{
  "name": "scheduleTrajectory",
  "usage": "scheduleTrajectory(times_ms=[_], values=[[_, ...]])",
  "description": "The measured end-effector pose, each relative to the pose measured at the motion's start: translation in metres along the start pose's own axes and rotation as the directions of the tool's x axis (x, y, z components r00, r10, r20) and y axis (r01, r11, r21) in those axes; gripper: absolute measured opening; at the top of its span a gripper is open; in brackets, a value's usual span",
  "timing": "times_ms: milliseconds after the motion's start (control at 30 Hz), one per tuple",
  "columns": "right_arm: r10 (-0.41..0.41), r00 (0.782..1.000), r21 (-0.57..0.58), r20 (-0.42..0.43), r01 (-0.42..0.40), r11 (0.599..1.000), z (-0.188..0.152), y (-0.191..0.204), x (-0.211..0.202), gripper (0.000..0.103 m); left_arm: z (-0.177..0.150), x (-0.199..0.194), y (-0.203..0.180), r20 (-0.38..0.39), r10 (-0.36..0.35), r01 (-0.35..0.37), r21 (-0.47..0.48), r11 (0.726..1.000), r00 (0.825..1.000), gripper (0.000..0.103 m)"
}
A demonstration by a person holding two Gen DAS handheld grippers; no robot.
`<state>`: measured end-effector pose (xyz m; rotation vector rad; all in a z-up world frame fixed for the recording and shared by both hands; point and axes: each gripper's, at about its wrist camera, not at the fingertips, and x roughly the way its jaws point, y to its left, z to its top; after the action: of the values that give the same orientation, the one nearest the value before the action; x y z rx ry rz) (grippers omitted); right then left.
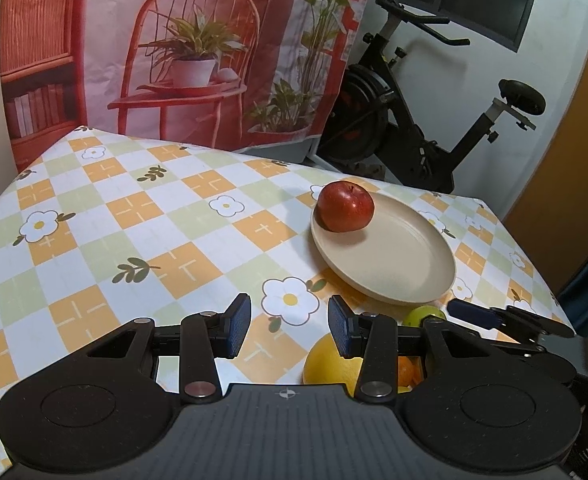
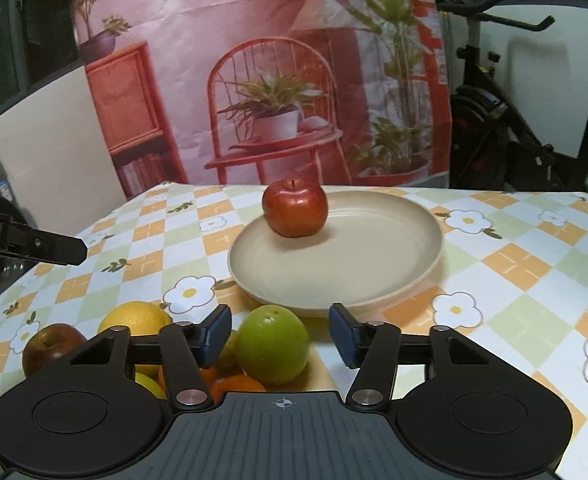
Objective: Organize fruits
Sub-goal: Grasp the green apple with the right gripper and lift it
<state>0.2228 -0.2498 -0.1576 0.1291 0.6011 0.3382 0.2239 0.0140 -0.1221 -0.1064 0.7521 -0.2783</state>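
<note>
The left claw [image 1: 290, 326] stands open with nothing between its two blue pads, above the checked cloth of the counter [image 1: 134, 216]. Ahead of it and to its right lies the beige plate [image 1: 398, 264], and a red apple [image 1: 346, 207] sits on the far left part of that plate, inside the rim.

The right claw [image 2: 280, 334] is open too and holds nothing. A green fruit [image 2: 273, 344] lies just in front of it, in the gap between the pads; whether a pad touches it, I cannot tell. To the left of this claw is a yellow citrus fruit [image 2: 134, 320], half covered by the left finger, and beside it a dark red apple [image 2: 50, 346], cut off below by the claw body. Some orange fruits [image 2: 236, 384] and a small yellow one [image 2: 150, 384] show only as slivers behind the finger links, so their number is not clear.

In the left wrist view, the same pile is mostly hidden behind the right finger. The tip of the right claw appears there at the right edge, close above the green fruit. An exercise bike [image 1: 434, 120] stands behind the counter.
</note>
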Motion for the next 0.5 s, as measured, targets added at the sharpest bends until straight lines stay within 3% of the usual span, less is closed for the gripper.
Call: scheduleTrajectory(times_ms=[167,500], values=[[0.030,0.999,0.041,-0.041,-0.028,0.999,-0.003,-0.005,0.009,0.047,-0.003,0.003,-0.003,-0.010,-0.005,0.005,0.004,1.000,1.000,0.045],[0.068,0.997,0.090,-0.043,-0.064,0.994,-0.010,-0.011,0.006,0.041,-0.009,0.006,-0.009,-0.027,-0.016,0.016,0.014,1.000,1.000,0.045]])
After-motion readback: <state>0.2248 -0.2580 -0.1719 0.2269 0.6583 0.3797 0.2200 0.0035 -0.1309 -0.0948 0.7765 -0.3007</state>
